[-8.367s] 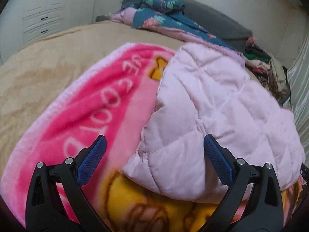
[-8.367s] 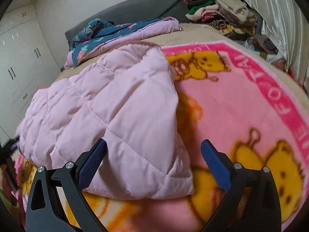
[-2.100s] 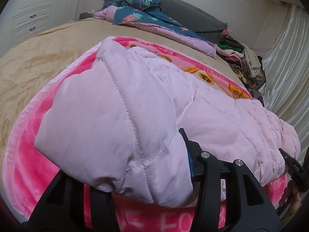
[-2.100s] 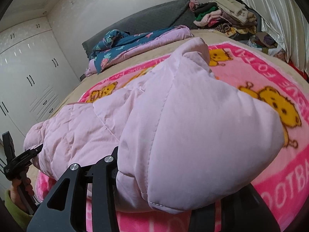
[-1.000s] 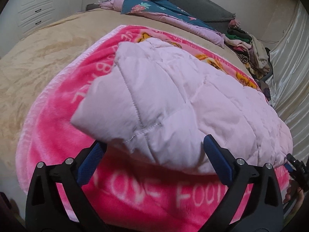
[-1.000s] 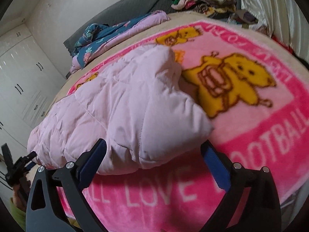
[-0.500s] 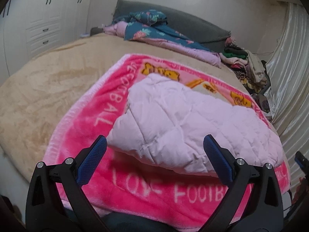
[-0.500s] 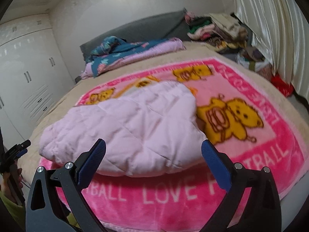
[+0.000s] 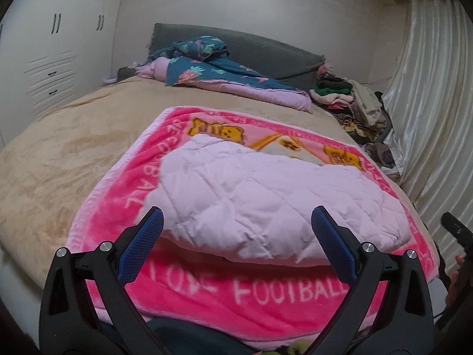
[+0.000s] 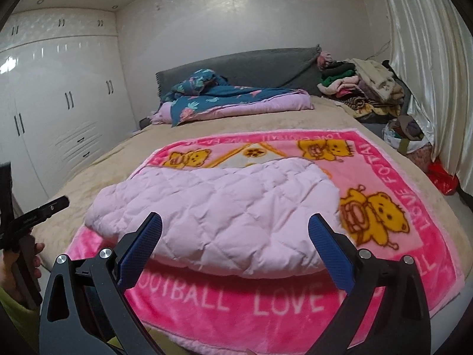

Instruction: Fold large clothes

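We list: white wardrobe (image 10: 53, 112), grey headboard (image 10: 251, 65), tan-covered bed (image 9: 59, 153), pale curtain (image 10: 428, 59), white walls (image 10: 236, 14).

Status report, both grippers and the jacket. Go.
Left gripper open, empty. Right gripper open, empty. Pink quilted jacket lies folded on the pink blanket, untouched. Nothing between grippers and jacket.

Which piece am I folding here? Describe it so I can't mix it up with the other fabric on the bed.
On the tan bed, find the bright pink teddy-bear blanket near the foot. The pale pink quilted jacket lies folded on it. Unlike the blanket it is plain, puffy and diamond-stitched, and it lies far from the blue floral quilt by the headboard.
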Demonstrator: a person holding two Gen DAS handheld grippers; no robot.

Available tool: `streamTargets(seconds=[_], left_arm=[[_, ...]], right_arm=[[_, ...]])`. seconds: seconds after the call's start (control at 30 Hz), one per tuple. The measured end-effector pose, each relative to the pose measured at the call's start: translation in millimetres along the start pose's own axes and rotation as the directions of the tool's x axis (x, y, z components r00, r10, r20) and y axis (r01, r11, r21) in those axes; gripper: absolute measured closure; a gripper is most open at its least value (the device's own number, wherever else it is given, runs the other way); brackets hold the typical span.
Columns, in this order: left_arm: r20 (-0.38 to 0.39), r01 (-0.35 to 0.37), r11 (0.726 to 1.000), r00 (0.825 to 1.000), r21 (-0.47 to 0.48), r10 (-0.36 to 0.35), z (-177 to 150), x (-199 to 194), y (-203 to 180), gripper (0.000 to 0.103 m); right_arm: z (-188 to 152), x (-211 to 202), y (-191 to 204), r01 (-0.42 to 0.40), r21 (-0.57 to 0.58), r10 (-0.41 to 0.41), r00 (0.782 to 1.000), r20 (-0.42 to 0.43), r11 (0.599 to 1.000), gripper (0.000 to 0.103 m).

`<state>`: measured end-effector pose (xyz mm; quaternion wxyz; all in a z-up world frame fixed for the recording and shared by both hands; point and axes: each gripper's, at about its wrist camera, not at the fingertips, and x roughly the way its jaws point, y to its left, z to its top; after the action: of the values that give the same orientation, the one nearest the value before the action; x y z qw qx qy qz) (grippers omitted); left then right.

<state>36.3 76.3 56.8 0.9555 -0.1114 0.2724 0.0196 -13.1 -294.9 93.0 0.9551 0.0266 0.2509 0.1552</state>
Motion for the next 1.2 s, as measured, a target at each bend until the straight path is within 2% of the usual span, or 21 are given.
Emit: streamTargets(seconds=[0.27, 0.4, 0.73, 1.2], left_arm=[[-0.016, 0.037, 0.998, 0.999, 0.047, -0.036, -23, 5, -31, 0.009], [-0.04, 0.054, 0.996, 0.998, 0.073, -0.051, -35, 12, -42, 0.009], [-0.085, 0.06, 0.993, 0.995, 0.105, -0.051, -47, 22, -53, 0.009], [-0.079, 0.041, 0.994, 0.996, 0.097, -0.034, -46, 20, -52, 0.009]], right_arm=[[-26, 6, 24, 0.022, -0.044, -0.023, 1.0, -0.012, 0.999, 0.004], [-41, 13, 32, -0.023, -0.019, 0.022, 0.999, -0.048, 1.0, 0.004], [-45, 23, 36, -0.037, -0.026, 0.034, 0.996, -0.079, 0.999, 0.004], [-46, 25, 33, -0.049, -0.011, 0.047, 0.994, -0.098, 0.999, 0.004]])
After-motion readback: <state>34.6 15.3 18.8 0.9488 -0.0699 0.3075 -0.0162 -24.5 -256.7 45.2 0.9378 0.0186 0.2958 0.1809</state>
